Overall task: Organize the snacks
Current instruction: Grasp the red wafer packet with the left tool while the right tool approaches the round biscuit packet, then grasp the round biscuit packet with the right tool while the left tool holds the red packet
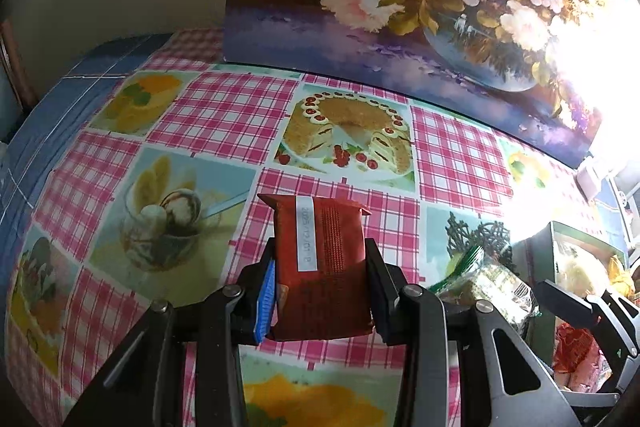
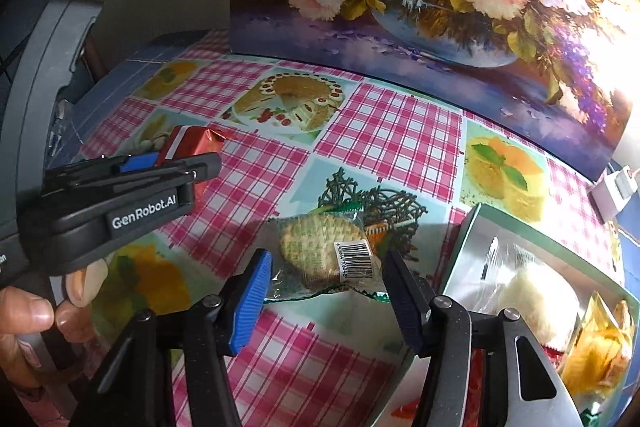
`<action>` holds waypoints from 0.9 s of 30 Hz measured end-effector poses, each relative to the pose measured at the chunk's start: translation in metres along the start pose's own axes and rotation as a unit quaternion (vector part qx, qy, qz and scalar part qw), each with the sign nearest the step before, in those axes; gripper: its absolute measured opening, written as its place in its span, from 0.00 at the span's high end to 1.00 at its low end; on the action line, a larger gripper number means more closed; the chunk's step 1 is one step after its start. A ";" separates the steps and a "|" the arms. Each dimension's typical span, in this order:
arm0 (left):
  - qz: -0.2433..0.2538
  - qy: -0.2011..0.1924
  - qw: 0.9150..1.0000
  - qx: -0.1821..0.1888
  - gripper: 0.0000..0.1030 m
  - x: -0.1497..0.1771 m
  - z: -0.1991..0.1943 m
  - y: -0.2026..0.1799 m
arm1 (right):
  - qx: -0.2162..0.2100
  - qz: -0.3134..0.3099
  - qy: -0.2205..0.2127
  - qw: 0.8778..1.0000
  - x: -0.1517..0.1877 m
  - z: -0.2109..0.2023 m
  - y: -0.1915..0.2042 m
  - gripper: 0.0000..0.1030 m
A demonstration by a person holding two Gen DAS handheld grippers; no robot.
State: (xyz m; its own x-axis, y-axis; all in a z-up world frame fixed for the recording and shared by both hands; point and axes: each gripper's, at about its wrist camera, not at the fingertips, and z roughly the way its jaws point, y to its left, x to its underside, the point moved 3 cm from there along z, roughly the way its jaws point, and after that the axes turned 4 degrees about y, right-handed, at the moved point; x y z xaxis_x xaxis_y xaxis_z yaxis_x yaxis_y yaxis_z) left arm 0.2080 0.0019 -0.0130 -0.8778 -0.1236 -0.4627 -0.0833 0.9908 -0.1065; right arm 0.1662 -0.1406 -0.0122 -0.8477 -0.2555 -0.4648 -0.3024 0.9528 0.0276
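My left gripper (image 1: 321, 251) is shut on a red foil snack packet (image 1: 328, 291), which stands upright between the pads above the checked tablecloth (image 1: 224, 115). In the right wrist view the left gripper (image 2: 200, 163) and its red packet (image 2: 196, 143) show at the left, with a person's hand (image 2: 28, 311) beneath. My right gripper (image 2: 328, 259) has a clear, green-edged cookie packet (image 2: 320, 251) between its fingers, and both pads touch the wrapper's sides. The same cookie packet (image 1: 492, 283) and the right gripper (image 1: 580, 307) appear at the lower right of the left wrist view.
A green-rimmed box (image 2: 472, 227) holding several wrapped snacks sits at the right, also visible as the box (image 1: 580, 255). A flower painting (image 2: 400, 7) leans along the table's back edge. A white charger (image 2: 612, 191) lies at the far right. Strong glare washes out the right side.
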 end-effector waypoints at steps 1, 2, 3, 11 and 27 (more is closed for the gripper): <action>0.000 -0.001 1.000 0.002 0.60 0.002 -0.002 0.000 | -0.002 0.001 -0.002 1.000 0.002 -0.002 0.000 0.42; 0.000 -0.002 1.000 0.005 0.60 0.004 -0.004 0.000 | -0.004 0.004 -0.004 1.000 0.005 -0.005 0.000 0.49; 0.001 -0.003 1.000 0.006 0.60 0.005 -0.006 0.000 | -0.006 0.005 -0.008 1.000 0.006 -0.007 0.000 0.56; 0.009 0.003 1.000 0.013 0.60 0.017 -0.009 -0.002 | -0.010 0.005 0.005 1.000 0.019 -0.005 -0.002 0.56; 0.007 0.033 0.999 0.005 0.60 0.038 0.000 0.013 | -0.006 -0.026 0.042 0.999 0.006 0.024 0.017 0.36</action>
State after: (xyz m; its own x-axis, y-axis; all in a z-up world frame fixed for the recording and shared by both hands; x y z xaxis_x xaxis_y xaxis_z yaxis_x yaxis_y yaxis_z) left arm 0.1736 0.0098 -0.0316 -0.9082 -0.1049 -0.4051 -0.0658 0.9918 -0.1092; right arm 0.1665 -0.1217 -0.0362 -0.8643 -0.3175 -0.3901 -0.3512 0.9362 0.0161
